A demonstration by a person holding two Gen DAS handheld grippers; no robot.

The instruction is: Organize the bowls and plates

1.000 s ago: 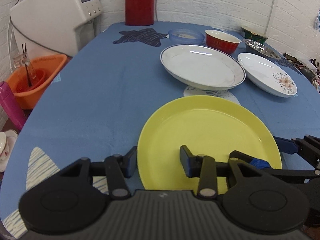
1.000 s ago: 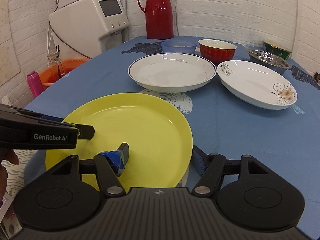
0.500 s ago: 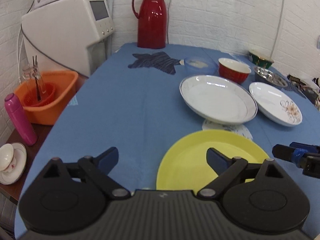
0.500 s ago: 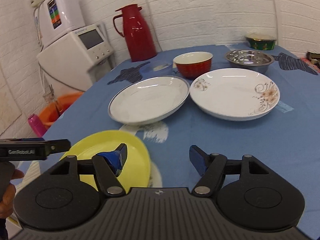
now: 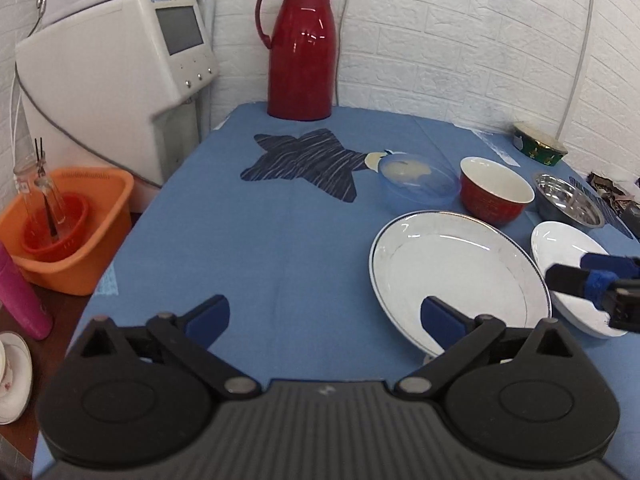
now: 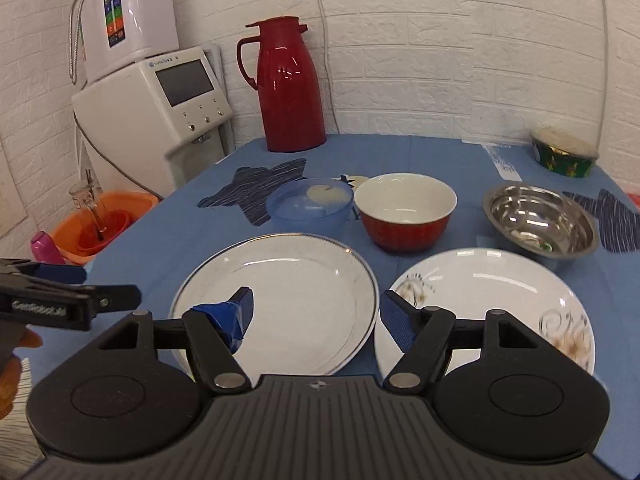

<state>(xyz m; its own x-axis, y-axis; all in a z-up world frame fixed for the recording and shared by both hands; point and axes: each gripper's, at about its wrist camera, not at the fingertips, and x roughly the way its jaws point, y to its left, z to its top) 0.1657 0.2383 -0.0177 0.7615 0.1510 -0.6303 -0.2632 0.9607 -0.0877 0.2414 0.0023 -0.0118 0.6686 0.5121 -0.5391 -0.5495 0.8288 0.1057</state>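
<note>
A white blue-rimmed plate (image 6: pixel 280 300) (image 5: pixel 456 280) lies on the blue tablecloth, beside a white flowered plate (image 6: pixel 492 304) (image 5: pixel 568 256). Behind them stand a clear blue bowl (image 6: pixel 310 204) (image 5: pixel 418 178), a red bowl (image 6: pixel 406 210) (image 5: pixel 496 190), a steel bowl (image 6: pixel 540 220) (image 5: pixel 568 200) and a green bowl (image 6: pixel 566 154) (image 5: pixel 540 148). My right gripper (image 6: pixel 316 314) hangs open above the adjoining rims of the two plates, holding nothing. My left gripper (image 5: pixel 324 316) is open and empty, over bare cloth left of the blue-rimmed plate. The yellow plate is out of view.
A red thermos jug (image 6: pixel 290 88) (image 5: pixel 302 52) stands at the table's far edge. A white appliance (image 5: pixel 112 64) is beside the table on the left, with an orange basin (image 5: pixel 68 224), a pink bottle (image 5: pixel 20 292) and a cup saucer (image 5: pixel 12 376) below it.
Both grippers let go of the yellow plate, rose and moved forward. The left gripper opened wide. The yellow plate has dropped out of both views.
</note>
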